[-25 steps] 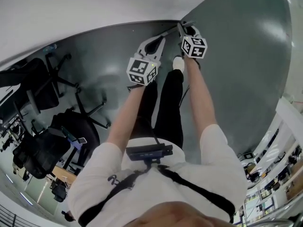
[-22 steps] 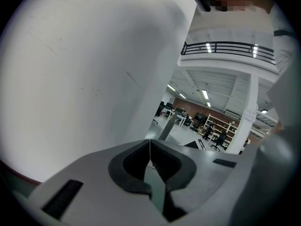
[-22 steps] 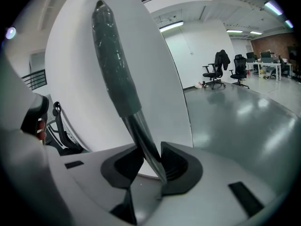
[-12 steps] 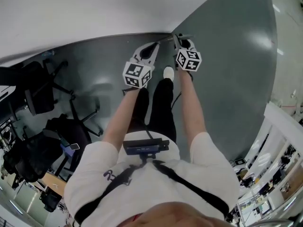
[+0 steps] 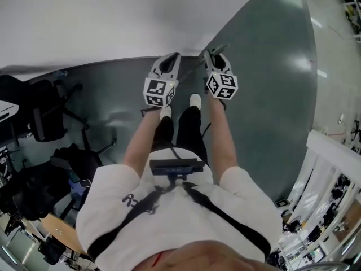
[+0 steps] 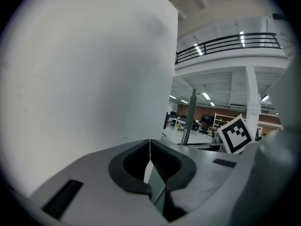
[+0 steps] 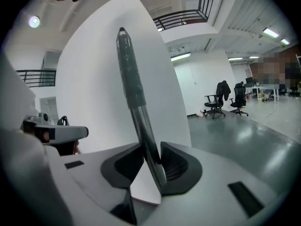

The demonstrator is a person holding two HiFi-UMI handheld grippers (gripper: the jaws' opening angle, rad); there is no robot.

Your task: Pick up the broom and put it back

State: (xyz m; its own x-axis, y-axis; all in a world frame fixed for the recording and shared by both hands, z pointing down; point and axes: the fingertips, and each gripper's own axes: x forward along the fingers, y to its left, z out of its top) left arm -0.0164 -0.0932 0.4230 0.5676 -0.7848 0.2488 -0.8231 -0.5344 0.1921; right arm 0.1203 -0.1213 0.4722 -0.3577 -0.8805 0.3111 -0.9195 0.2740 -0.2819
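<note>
The broom's handle (image 7: 139, 111) is a grey pole with a dark grip at its top, and it stands almost upright between the pads of my right gripper (image 7: 150, 161), which is shut on it. In the head view the handle (image 5: 196, 66) shows as a thin line slanting past the right gripper (image 5: 216, 58). The broom's head is hidden. Beside it, my left gripper (image 5: 169, 64) is held at about the same height, its jaws (image 6: 150, 147) shut with nothing in them. Both point at a white wall.
A curved white wall (image 5: 113, 21) rises just ahead of both grippers. The person's shoes (image 5: 194, 100) stand on grey floor (image 5: 271, 95). Black office chairs (image 5: 45, 117) crowd the left, and two more chairs (image 7: 216, 100) stand far off. A white railing (image 5: 333, 151) runs at the right.
Both grippers have risen, the right one carrying the broom handle up with it. The floor looks farther away and more of the white wall fills the top of the head view.
</note>
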